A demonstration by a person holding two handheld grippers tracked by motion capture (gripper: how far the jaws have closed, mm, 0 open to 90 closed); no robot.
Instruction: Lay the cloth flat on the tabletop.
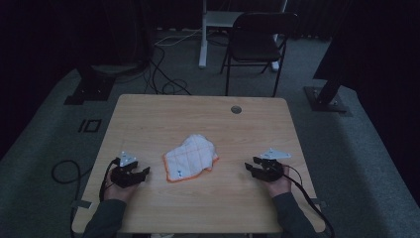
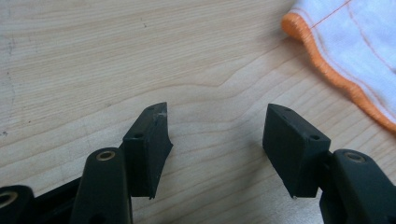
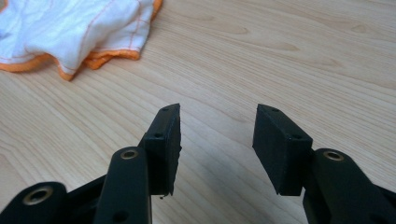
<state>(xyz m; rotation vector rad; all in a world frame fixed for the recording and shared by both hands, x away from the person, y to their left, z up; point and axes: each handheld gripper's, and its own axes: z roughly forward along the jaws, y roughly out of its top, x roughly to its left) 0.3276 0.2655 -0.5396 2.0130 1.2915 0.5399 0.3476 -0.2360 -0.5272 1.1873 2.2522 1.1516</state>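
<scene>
Both grippers rest on the table (image 1: 148, 114), jaws wide apart, nothing held. The cloth (image 1: 190, 157), white w/ orange hem, lies loosely folded in the table middle, between your left gripper (image 1: 142, 173) and right gripper (image 1: 250, 168), a bit nearer the left.

From the left gripper view the orange hem (image 2: 327, 70) is just ahead to the right; from the right gripper view the cloth's rumpled corner (image 3: 74, 65) is ahead-left.

Probably next step is to grasp it. Approach low, keep the jaws open until one pad slides under the hem, then pinch on the edge, not the middle. Take two corners approx. at the same time, so the cloth does not bunch.
</scene>
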